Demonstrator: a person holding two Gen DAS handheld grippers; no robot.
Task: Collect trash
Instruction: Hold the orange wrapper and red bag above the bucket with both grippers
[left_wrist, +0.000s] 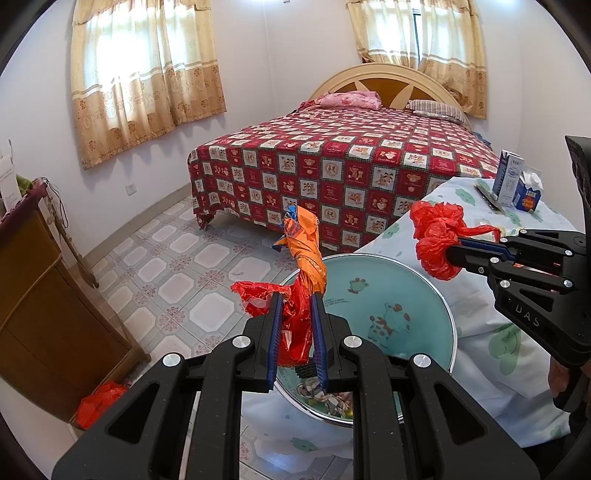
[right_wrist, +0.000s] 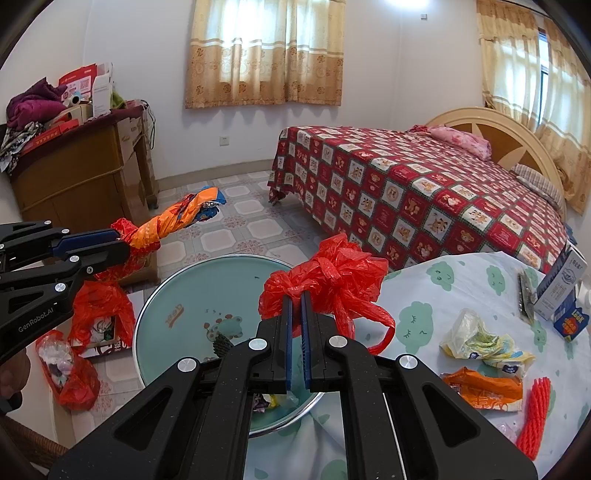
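My left gripper (left_wrist: 295, 299) is shut on a twisted orange and red wrapper (left_wrist: 304, 251), held above a teal basin (left_wrist: 388, 295); it also shows in the right wrist view (right_wrist: 122, 240) with the wrapper (right_wrist: 173, 218). My right gripper (right_wrist: 295, 295) is shut on a crumpled red plastic bag (right_wrist: 332, 277), above the basin's (right_wrist: 177, 295) right rim; it also shows in the left wrist view (left_wrist: 458, 243) with the bag (left_wrist: 436, 229). Some scraps lie in the basin's bottom (left_wrist: 325, 398).
A table with a green-print cloth (right_wrist: 461, 288) holds a yellow-white wrapper (right_wrist: 480, 343), an orange wrapper (right_wrist: 484, 391), a red foam net (right_wrist: 535, 417) and cartons (right_wrist: 561, 295). Red bags (right_wrist: 70, 369) lie on the floor. A bed (right_wrist: 406, 192) and a wooden cabinet (right_wrist: 74, 173) stand beyond.
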